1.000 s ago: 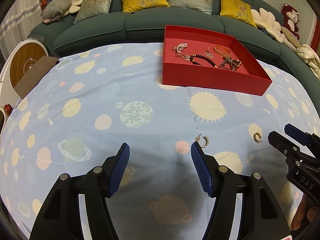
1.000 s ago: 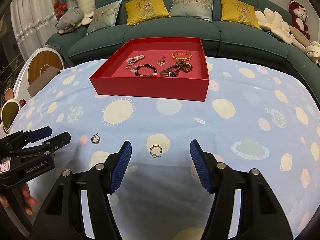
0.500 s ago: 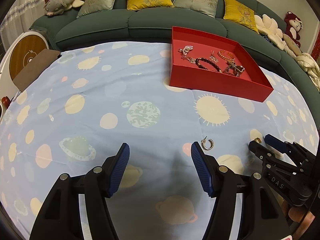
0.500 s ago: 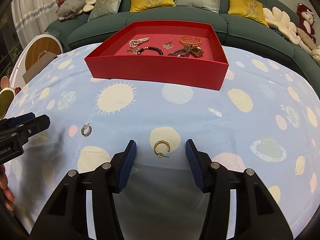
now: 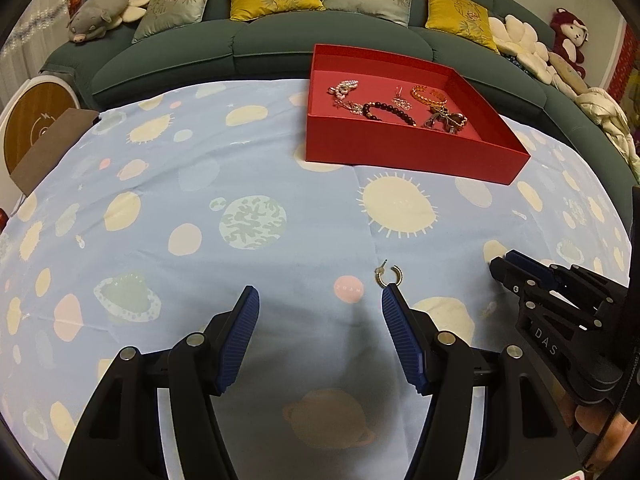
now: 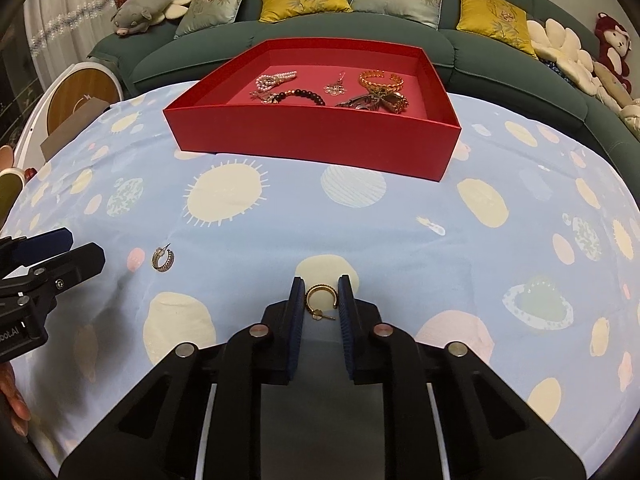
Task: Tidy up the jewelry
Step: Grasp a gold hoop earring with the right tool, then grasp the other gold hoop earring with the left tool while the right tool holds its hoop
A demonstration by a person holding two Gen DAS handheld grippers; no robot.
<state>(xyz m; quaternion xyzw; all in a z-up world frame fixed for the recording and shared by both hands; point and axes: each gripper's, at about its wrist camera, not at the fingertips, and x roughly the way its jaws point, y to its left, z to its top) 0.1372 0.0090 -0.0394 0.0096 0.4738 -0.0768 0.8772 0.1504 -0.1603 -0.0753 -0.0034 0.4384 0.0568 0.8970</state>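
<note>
A red tray [image 6: 312, 138] holding several bracelets and earrings sits at the back of the blue planet-print cloth; it also shows in the left wrist view [image 5: 400, 150]. My right gripper [image 6: 320, 286] has its jaws closed in on a gold hoop earring [image 6: 320, 300] lying on the cloth, pads at both its sides. A second hoop earring [image 6: 163, 259] lies to the left; in the left wrist view this earring [image 5: 387, 275] lies just ahead of my right fingertip. My left gripper [image 5: 320, 300] is open and empty. In the left wrist view the right gripper [image 5: 508, 266] is at the right.
A green sofa [image 6: 312, 40] with yellow and grey cushions and plush toys curves behind the table. A round wooden-faced device [image 5: 36, 128] and a brown board [image 5: 52, 148] stand at the left edge. The left gripper [image 6: 60, 256] shows at the right wrist view's left edge.
My right gripper moved forward and down over the gold hoop earring and its jaws closed in on it. My left gripper stayed open and shifted slightly towards the other earring.
</note>
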